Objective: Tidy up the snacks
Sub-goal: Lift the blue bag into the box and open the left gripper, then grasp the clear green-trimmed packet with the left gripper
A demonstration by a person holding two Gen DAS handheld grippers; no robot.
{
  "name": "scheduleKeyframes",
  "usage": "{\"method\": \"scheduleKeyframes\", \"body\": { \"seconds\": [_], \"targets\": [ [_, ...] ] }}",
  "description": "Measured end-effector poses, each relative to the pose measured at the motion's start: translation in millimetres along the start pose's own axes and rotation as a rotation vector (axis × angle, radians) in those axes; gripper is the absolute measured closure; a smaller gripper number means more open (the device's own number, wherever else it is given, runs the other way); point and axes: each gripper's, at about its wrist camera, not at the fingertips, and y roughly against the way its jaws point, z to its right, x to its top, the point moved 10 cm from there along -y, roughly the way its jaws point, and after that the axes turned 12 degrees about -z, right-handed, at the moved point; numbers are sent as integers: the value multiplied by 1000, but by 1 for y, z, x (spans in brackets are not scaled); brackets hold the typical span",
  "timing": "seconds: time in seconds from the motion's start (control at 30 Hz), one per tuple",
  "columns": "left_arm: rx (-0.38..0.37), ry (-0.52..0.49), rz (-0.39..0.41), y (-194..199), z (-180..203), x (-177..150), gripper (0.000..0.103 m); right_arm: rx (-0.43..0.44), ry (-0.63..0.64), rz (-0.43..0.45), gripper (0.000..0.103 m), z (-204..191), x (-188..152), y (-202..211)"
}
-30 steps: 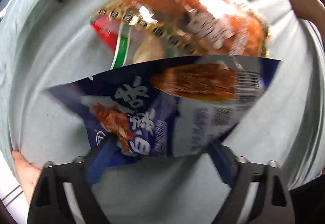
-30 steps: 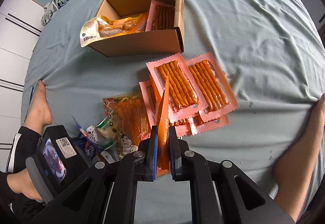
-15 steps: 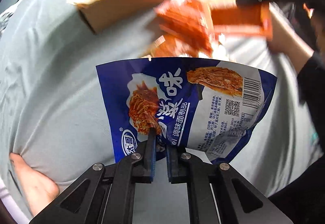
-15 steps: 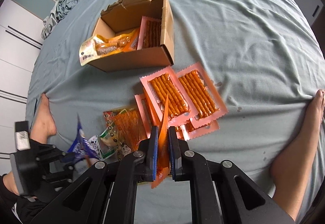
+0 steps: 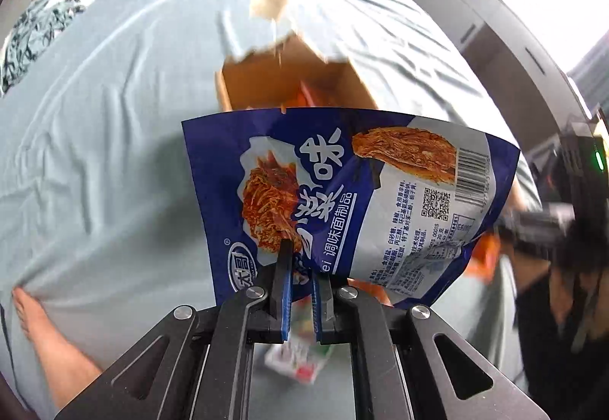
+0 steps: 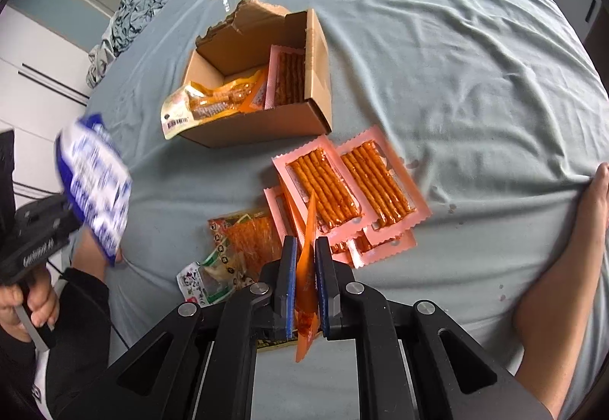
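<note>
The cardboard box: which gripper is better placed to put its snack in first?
Left, probably. The left gripper holds the blue packet lifted, with the cardboard box straight ahead. The right gripper, shut on an orange packet, is above the pile.

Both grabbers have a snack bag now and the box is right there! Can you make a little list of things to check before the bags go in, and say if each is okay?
1. Left gripper shut on the blue packet, clear of the bed: ok.
2. Right gripper shut on the orange packet: ok.
3. Cardboard box open on top: ok.
4. Room left in the box: ok, its far part shows bare cardboard.
5. Yellow packet fully inside the box: not ok, it hangs over the near wall.
6. How firm the left grip is: cannot tell, only the packet's bottom edge is pinched.
</note>
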Motion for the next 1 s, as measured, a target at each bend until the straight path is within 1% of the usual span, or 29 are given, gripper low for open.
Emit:
{"method": "scheduleKeyframes", "body": {
  "seconds": [0.07,0.17,0.2,0.23,0.27,0.3,0.33,0.37,0.43,0.53,0.6,0.67,0.73,0.77,0.83,0.93,1.0],
  "targets": [
    [12,11,16,-5,5,21,95,12,-20,11,95,4,2,3],
    [-4,39,46,-14,10,64,95,19,-42,25,95,8,4,7],
    [4,49,64,-14,8,72,93,22,-45,30,98,8,5,9],
    [29,69,89,-15,3,85,87,25,-49,39,101,9,6,12],
    [55,85,102,-13,-5,89,77,28,-52,47,101,9,6,14],
    [86,106,102,-17,-12,95,38,35,-56,54,101,9,7,16],
    [116,123,87,-22,-20,97,9,38,-58,58,101,9,7,17],
    [137,136,92,-23,-26,94,8,33,-58,59,101,10,7,18],
    [136,123,99,-24,-32,84,9,8,-58,55,101,13,7,14],
    [154,94,61,-21,-41,62,9,-31,-58,24,101,18,9,-2],
    [173,104,53,-12,-50,39,9,-94,-48,-40,96,26,9,-22],
    [177,104,48,-9,-52,21,9,-150,-18,-81,69,31,6,-39],
    [179,89,7,-9,-52,-8,9,-220,31,-142,55,38,-3,-61],
    [174,75,-13,-12,-49,-21,9,-245,59,-179,55,40,-6,-71],
    [159,31,-40,-22,-44,-51,9,-302,129,-284,54,43,-20,-92],
    [145,-1,-51,-43,-41,-78,9,-393,241,-369,54,45,-35,-110],
    [154,-67,-151,-70,-39,-94,10,-421,307,-436,54,42,-49,-122]
  ]
}}
